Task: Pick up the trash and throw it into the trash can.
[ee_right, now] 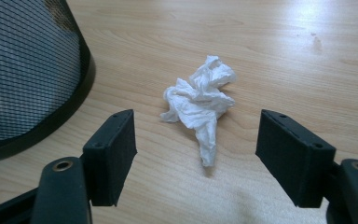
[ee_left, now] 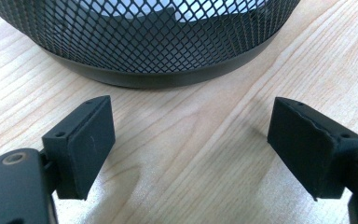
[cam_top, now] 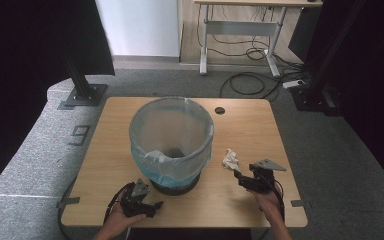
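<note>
we find the crumpled tissue [ee_right: 199,103] lying on the wooden counter [cam_top: 250,125], just right of the mesh bin [cam_top: 172,135] and apart from its base. the right gripper [ee_right: 196,154] is levelled at it, fingers [ee_right: 114,149] spread wide and empty, the wad sitting just ahead of the gap between them. to do this step well, we judge the gripper should ease forward and low until the wad sits squarely between the pads, then close on its bulk rather than the trailing tail, so nothing slips on the lift to the bin. the right hand [cam_top: 267,202] holds its gripper low and angled forward-left. the left gripper [ee_left: 191,154] rests near the bin's base, fingers released; whether it touches the counter we cannot tell for certain.
</note>
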Demonstrator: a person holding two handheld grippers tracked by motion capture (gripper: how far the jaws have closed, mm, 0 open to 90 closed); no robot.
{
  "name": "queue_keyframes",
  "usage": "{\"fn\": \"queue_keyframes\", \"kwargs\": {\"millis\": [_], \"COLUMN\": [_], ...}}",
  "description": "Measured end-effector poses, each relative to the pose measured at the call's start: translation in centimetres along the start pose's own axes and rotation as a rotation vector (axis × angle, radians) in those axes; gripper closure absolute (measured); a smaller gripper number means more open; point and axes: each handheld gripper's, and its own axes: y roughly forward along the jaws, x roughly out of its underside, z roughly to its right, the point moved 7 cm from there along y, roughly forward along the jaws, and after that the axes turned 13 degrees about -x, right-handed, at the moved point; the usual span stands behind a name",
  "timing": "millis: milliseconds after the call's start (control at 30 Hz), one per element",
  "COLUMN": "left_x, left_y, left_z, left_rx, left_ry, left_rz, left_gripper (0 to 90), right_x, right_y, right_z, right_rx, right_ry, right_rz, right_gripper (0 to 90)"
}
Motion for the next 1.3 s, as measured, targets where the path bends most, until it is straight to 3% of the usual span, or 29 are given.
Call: {"fn": "queue_keyframes", "kwargs": {"millis": [200, 1033, 1300], "left_x": [0.0, 0.0, 0.0], "left_y": [0.0, 0.0, 0.0], "left_z": [0.0, 0.0, 0.0], "left_rx": [0.0, -0.003, -0.003], "left_ry": [0.0, -0.002, -0.003], "left_rz": [0.0, 0.0, 0.0], "left_gripper": [14.8, 15.0, 14.9], "right_x": [-0.1, -2.2, -1.9], "right_y": [0.9, 3.4, 4.8], "right_z": [0.1, 0.9, 1.1], "right_rx": [0.002, -0.007, -0.004], "right_ry": [-0.006, -0.012, -0.029], "right_rz": [-0.019, 0.001, -0.038], "right_gripper": [27.2, 27.3, 27.3]}}
